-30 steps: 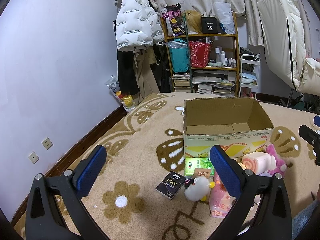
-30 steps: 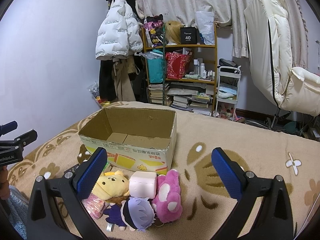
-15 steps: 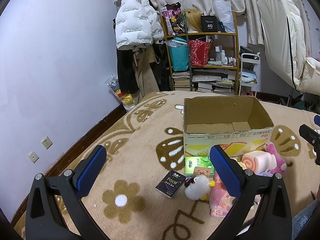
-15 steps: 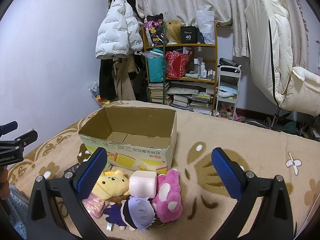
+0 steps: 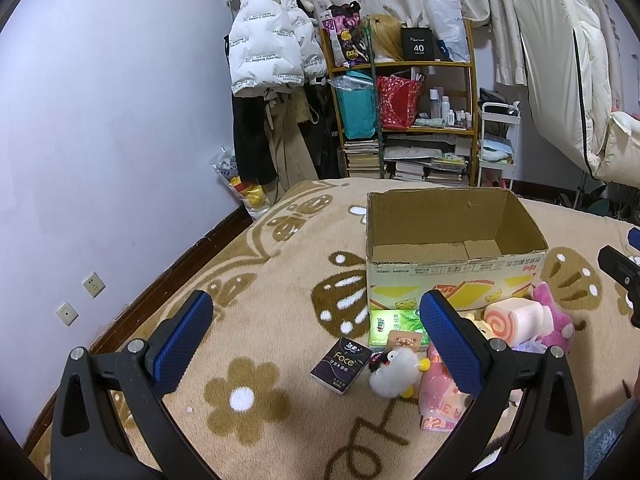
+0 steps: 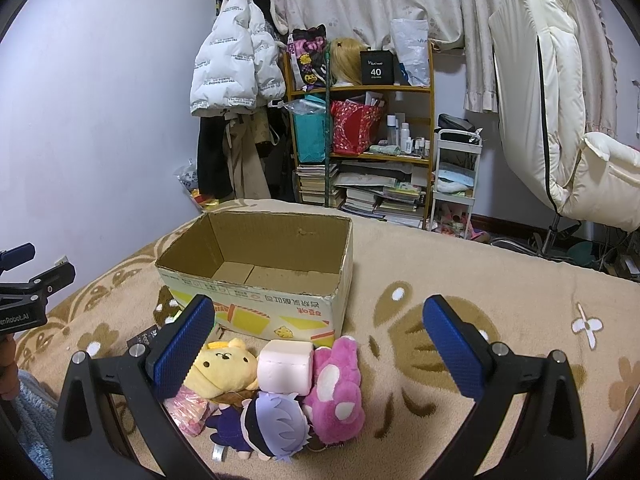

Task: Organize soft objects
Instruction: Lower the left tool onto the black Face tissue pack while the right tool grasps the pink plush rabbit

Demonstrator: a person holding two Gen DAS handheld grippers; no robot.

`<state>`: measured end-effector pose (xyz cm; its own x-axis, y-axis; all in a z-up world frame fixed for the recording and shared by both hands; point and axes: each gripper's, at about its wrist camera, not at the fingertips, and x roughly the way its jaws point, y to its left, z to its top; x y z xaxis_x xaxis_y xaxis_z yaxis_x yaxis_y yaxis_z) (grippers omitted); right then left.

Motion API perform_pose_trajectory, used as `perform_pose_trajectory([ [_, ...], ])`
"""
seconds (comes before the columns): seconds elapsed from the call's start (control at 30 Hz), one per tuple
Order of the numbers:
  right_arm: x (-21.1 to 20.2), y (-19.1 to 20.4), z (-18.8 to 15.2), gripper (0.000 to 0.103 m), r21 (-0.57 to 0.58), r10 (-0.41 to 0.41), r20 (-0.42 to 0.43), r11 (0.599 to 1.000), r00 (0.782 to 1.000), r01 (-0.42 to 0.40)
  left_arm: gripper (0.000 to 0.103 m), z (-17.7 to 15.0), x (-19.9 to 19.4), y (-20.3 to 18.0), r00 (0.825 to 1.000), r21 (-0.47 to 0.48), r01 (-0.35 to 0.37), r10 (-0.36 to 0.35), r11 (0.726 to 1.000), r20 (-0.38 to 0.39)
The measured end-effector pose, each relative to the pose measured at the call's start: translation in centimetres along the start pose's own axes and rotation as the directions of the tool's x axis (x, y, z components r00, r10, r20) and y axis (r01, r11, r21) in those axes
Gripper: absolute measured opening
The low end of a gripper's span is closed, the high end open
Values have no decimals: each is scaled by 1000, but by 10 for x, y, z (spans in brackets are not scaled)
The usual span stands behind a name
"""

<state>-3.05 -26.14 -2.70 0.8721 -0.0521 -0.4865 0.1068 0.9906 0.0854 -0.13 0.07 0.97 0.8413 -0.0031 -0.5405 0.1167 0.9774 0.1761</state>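
Note:
An empty cardboard box point(image 5: 452, 276) point(image 6: 280, 312) stands on the beige patterned blanket. In front of it lie soft toys: a yellow bear plush point(image 6: 224, 368), a pink-and-white roll cushion point(image 6: 285, 366) point(image 5: 516, 316), a pink plush point(image 6: 336, 392) point(image 5: 554, 312), a purple-haired doll point(image 6: 272, 426), a pink packet point(image 5: 438, 396) and a white fluffy chick point(image 5: 394, 372). A black tissue pack point(image 5: 340, 365) and a green tissue pack point(image 5: 394, 322) lie beside them. My left gripper point(image 5: 316, 336) hovers open above the tissue packs. My right gripper point(image 6: 320, 344) hovers open over the plush pile. Both hold nothing.
A wooden shelf point(image 6: 360, 152) full of books and bags stands against the far wall, with coats point(image 6: 232, 80) hanging to its left. A cream padded chair point(image 6: 560, 140) is at the right. The lilac wall point(image 5: 100, 140) borders the blanket on the left.

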Motion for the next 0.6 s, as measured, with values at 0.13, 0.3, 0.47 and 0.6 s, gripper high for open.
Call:
perform_pose_trajectory([
  [0.13,-1,0,1,103,3,2,-1,1000,1000,-2,102,-4,3,-5,1000,14,-15,15,1000,-1],
  [0.3,1,3,-5,103,28,20,-13,999,1000,-20,102,-5,13,-10,999,30,9,-8,999,-42],
  [0.47,20,-9,-6,103,82,59,-28,995,998,-57,102,2,23,-15,996,47,29,-25,998,-86],
  [0.6,27,-13,-3,103,123,82,-43,990,996,-76,102,10,28,-19,995,65,24,-18,998,-101],
])
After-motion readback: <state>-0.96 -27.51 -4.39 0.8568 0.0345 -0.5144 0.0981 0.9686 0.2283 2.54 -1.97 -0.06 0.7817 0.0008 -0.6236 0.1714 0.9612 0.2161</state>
